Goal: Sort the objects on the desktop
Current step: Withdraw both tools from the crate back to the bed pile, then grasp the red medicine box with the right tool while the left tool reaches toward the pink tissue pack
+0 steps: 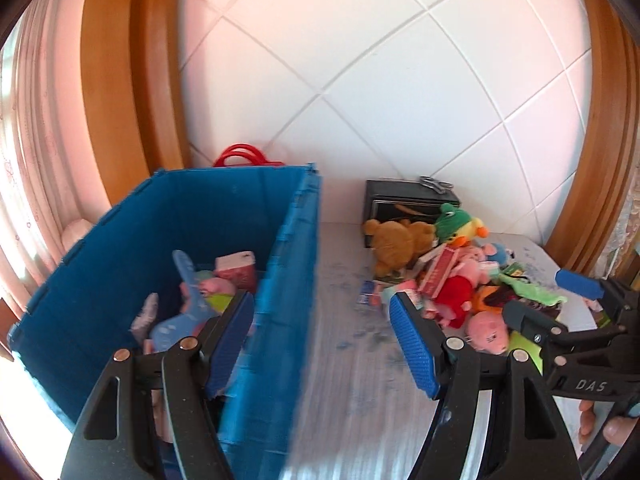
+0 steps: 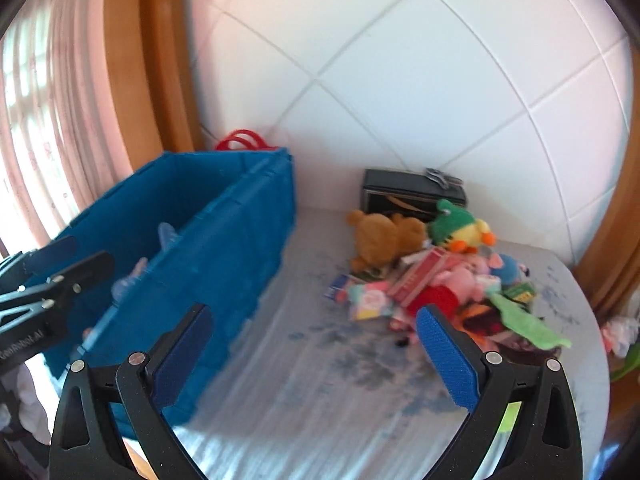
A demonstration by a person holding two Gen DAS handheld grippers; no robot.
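both claws are standing wide with nothing between their blue pads. the left claw [image 1: 322,328] is hanging over the near right wall of the blue bin [image 1: 292,264], one pad above the bin's inside and the other above the bare counter [image 1: 352,360]. the right claw [image 2: 314,338] is hanging over the counter between the bin and the heap of toys [image 2: 436,284], its right pad just in front of the heap's near edge. in the left wrist view the right claw is also showing at the right edge, above the near part of the heap, with a person's fingertips [image 1: 612,428] gripping its handle at the lower right corner.

the bin is sitting on the left side of the counter, its far end near the tiled wall [image 1: 400,80]. a few things are already lying in it: a light blue brush [image 1: 188,300], a pink box [image 1: 236,270] and some soft pink and green pieces, too blurred to name. red handles [image 1: 242,156] are showing just behind the bin's far wall.

the heap is lying on the right side of the counter, well apart from the bin. a brown teddy bear [image 1: 394,242] is lying at its far left, a green and yellow duck [image 1: 460,226] just beside it, a red plush [image 1: 456,294] in the middle, a pink pig [image 1: 488,334] at the near edge and a green cloth [image 1: 532,290] on the right. a black box [image 1: 408,200] is standing behind the heap against the wall, with scissors [image 1: 436,184] resting on top.
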